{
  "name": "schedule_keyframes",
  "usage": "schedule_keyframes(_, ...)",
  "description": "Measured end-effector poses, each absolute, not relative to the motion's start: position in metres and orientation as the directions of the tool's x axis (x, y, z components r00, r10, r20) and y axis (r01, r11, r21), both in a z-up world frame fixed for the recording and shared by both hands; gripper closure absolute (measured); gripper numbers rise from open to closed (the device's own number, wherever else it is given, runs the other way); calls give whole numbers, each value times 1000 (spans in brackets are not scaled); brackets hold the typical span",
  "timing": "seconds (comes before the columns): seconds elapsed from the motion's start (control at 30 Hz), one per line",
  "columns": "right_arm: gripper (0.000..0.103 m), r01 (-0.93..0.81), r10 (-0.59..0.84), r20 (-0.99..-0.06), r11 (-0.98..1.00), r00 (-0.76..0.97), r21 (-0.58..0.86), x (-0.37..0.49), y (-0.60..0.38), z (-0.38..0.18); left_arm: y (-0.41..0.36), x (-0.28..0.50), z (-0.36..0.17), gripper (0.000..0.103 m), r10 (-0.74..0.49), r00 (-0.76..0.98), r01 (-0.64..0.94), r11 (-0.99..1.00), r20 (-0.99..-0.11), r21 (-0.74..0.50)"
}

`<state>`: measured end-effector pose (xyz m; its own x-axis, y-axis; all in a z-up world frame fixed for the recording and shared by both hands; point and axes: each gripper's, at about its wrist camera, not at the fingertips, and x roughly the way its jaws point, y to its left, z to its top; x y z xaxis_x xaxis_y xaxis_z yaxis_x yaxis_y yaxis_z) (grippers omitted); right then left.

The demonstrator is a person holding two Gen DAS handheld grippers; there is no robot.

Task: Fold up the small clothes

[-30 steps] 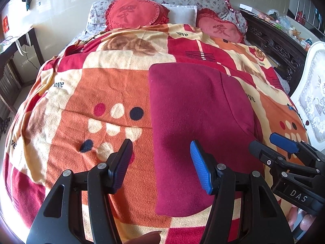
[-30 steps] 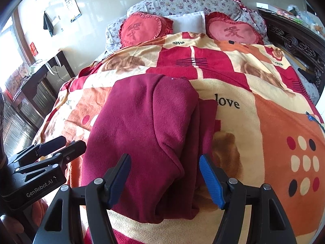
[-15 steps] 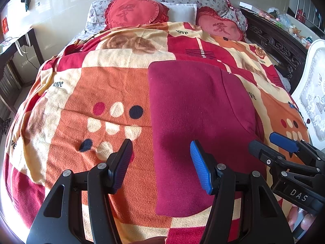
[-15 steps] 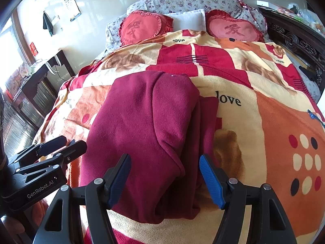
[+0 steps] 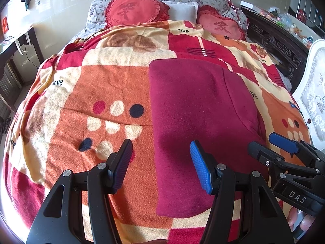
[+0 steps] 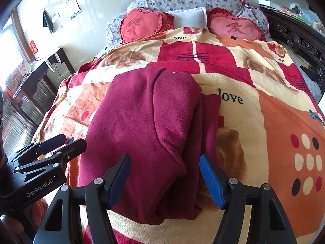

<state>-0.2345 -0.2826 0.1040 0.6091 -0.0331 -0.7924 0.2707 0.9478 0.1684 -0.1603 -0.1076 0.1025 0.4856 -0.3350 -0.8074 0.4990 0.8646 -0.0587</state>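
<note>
A dark crimson fleece garment (image 5: pixel 199 122), already doubled lengthwise into a long panel, lies flat on the bed's patchwork fleece blanket of orange, red and cream squares (image 5: pixel 97 93), its near hem toward six o'clock and its far edge toward twelve. In the right wrist view the same garment (image 6: pixel 142 134) shows stacked layers, a narrower layer peeking out along its three o'clock side.

The left gripper (image 5: pixel 160 164) hovers over the garment's nine o'clock edge, jaws spread wide and holding nothing; the right gripper (image 6: pixel 164 174) hangs over the near hem, likewise wide and empty. Each shows in the other's camera — the right at four o'clock, the left at eight.

The risk from here, by judgement: a pinch at the near hem may catch only the top layer, so the stack peels apart and the offset layer drags out of line. The blanket is fleece too, and a low grip could lift it with the garment.

Legible writing: "love" in black on the blanket (image 6: pixel 230 97), "DAS" on the right gripper's body, "GenRobot.AI" on the left's. Two heart-shaped red frilled cushions (image 5: pixel 134 10) at twelve o'clock each bear a Chinese character, too soft to read with confidence.
</note>
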Motion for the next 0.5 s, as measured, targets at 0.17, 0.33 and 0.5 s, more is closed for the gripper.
schedule_keyframes(0.17, 35, 272, -28, -796, 947, 605, 173, -233, -284, 102, -108, -160, 102, 44, -335, 484, 500, 864, -808, -58)
schedule_keyframes(0.33, 35, 274, -25, -800, 946, 599, 176, -232, -286, 100, -108, -159, 98, 44, -334, 485, 500, 864, -808, -58)
schedule_keyframes(0.5, 35, 274, -21, -799, 944, 601, 182, -232, -287, 98, -104, -154, 100, 44, -351, 495, 500, 863, -795, -70)
